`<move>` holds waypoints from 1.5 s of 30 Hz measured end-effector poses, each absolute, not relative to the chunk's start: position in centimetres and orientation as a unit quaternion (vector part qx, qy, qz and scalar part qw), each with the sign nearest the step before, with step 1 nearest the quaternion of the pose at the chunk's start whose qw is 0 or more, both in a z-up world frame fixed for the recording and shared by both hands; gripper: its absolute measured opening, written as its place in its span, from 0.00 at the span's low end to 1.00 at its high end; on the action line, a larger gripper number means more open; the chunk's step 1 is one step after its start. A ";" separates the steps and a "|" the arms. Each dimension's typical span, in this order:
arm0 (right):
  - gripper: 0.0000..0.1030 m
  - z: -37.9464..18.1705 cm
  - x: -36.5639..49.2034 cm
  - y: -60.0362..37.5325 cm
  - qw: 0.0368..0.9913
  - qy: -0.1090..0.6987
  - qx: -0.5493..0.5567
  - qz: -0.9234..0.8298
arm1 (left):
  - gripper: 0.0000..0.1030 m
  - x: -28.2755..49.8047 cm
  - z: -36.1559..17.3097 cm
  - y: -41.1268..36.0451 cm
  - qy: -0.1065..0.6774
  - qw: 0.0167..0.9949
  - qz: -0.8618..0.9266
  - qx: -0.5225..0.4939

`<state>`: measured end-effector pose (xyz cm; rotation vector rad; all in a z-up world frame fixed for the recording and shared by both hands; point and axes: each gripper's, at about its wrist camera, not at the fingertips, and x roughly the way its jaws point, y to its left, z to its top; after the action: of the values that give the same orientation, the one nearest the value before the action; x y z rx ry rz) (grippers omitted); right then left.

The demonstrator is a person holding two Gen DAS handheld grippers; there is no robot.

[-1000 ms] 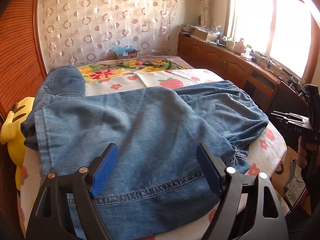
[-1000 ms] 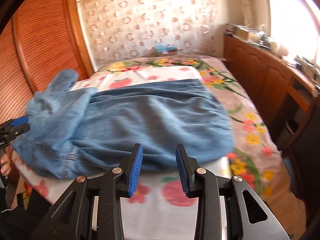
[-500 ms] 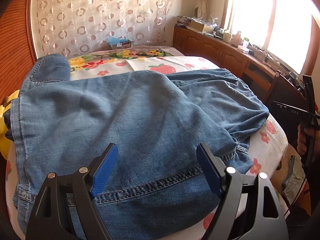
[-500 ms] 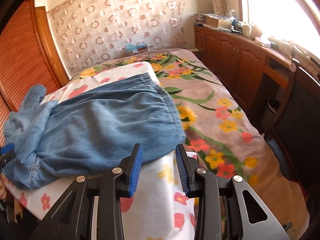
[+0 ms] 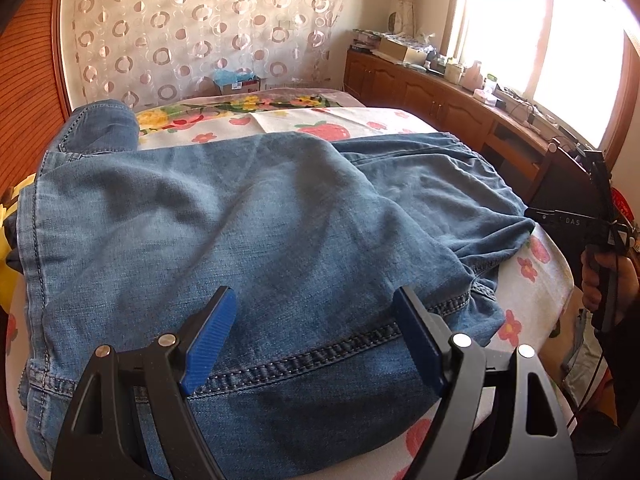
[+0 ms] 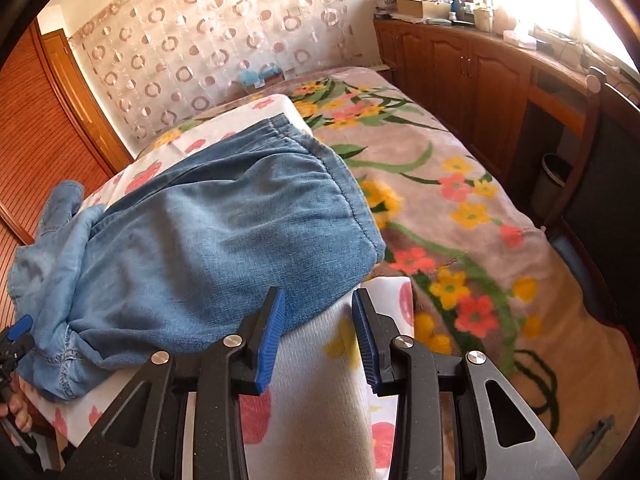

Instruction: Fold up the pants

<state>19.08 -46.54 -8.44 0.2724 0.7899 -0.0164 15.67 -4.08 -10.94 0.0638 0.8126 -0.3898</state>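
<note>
Denim pants (image 5: 256,240) lie beneath the open, empty left hand-held gripper (image 5: 316,336).

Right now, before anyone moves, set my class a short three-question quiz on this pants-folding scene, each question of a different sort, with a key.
1. True or false: the left gripper is shut on the pants.
2. Which lies directly under the pants? A) white fruit-print sheet B) bare floor C) wooden desk
3. Fill in: the right gripper hovers near the pants' ____ edge.

Key: 1 false, its jaws are wide open above the denim; 2 A; 3 waistband.
</note>
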 end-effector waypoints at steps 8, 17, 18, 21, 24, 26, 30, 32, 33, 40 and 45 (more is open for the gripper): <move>0.19 -8.1 19.3 -46.1 0.920 0.372 0.122 -0.011 | 0.79 15.5 -11.1 -4.1 0.393 0.899 -0.190 0.030; 0.03 -6.7 18.7 -44.6 0.941 0.329 0.078 -0.005 | 0.79 15.7 -11.1 -4.1 0.393 0.899 -0.189 0.027; 0.03 -6.2 18.6 -44.3 0.944 0.321 0.075 -0.002 | 0.79 15.6 -10.9 -3.9 0.391 0.901 -0.188 0.026; 0.03 -4.6 18.3 -43.1 0.951 0.300 0.070 0.023 | 0.79 15.4 -10.2 -3.2 0.382 0.905 -0.184 0.022; 0.03 -2.8 18.5 -40.6 0.957 0.281 0.052 0.057 | 0.79 15.1 -9.4 -2.1 0.371 0.912 -0.176 0.017; 0.03 -1.3 18.8 -38.4 0.959 0.268 0.040 0.084 | 0.79 14.8 -8.9 -1.3 0.365 0.915 -0.170 0.012; 0.03 1.8 18.9 -32.3 0.958 0.238 0.016 0.159 | 0.79 14.4 -8.3 0.5 0.358 0.921 -0.153 0.002; 0.03 3.0 18.2 -28.8 0.950 0.227 0.006 0.212 | 0.79 14.2 -8.2 1.1 0.357 0.923 -0.146 -0.001; 0.03 3.4 17.8 -27.2 0.945 0.226 0.000 0.237 | 0.79 14.1 -8.2 1.4 0.356 0.924 -0.143 -0.002; 0.09 2.1 16.0 -21.2 0.908 0.271 -0.059 0.314 | 0.79 13.9 -8.3 2.6 0.356 0.925 -0.135 -0.004; 0.28 1.8 16.5 -21.7 0.910 0.275 -0.058 0.306 | 0.79 14.3 -8.4 2.4 0.359 0.923 -0.136 -0.006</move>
<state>16.47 -21.67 1.82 -0.1191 0.5682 0.6306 14.28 2.38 -8.43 -0.0117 0.7362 -0.2801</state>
